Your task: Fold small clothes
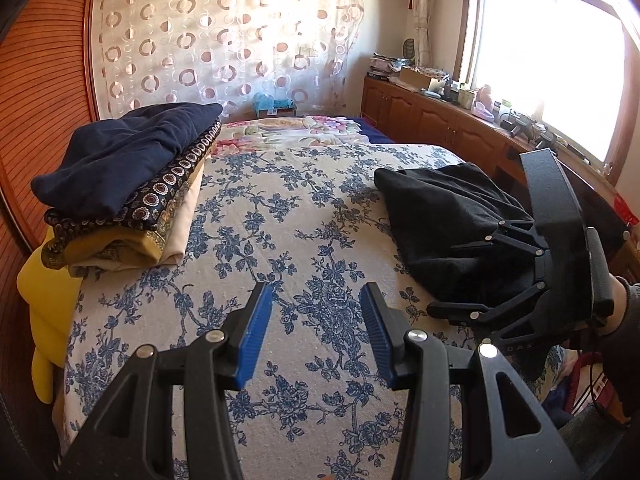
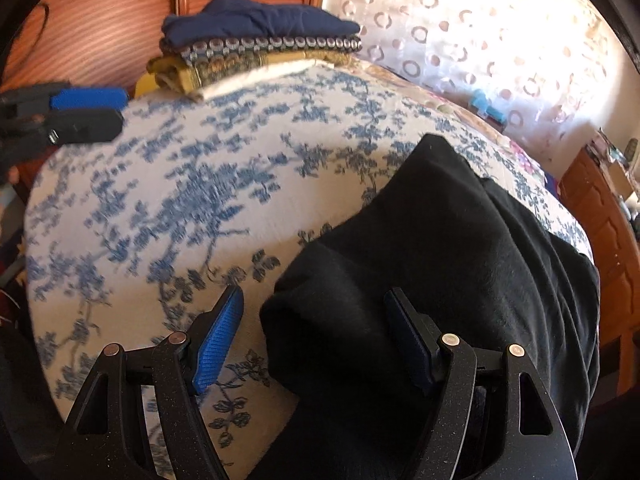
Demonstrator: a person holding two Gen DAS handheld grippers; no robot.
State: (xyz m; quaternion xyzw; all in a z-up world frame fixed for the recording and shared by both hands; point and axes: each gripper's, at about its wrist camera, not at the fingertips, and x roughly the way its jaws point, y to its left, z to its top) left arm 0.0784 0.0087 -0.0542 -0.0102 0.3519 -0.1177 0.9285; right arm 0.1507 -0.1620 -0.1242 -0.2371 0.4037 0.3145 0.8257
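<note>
Left wrist only: window (image 1: 548, 60).

Left wrist view looks low along the bed (image 1: 304, 208) toward the curtain (image 1: 224, 36); right wrist view faces leftward, close above it; both share the folded stack (image 2: 256, 44).

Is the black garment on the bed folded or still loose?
Loose: the black garment lies rumpled in uneven bunches, unlike the flat folded stack across the bed.

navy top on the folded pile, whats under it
Under the navy top lie a dark ring-patterned cloth, a mustard piece and a cream one. How far each extends beneath is covered.
</note>
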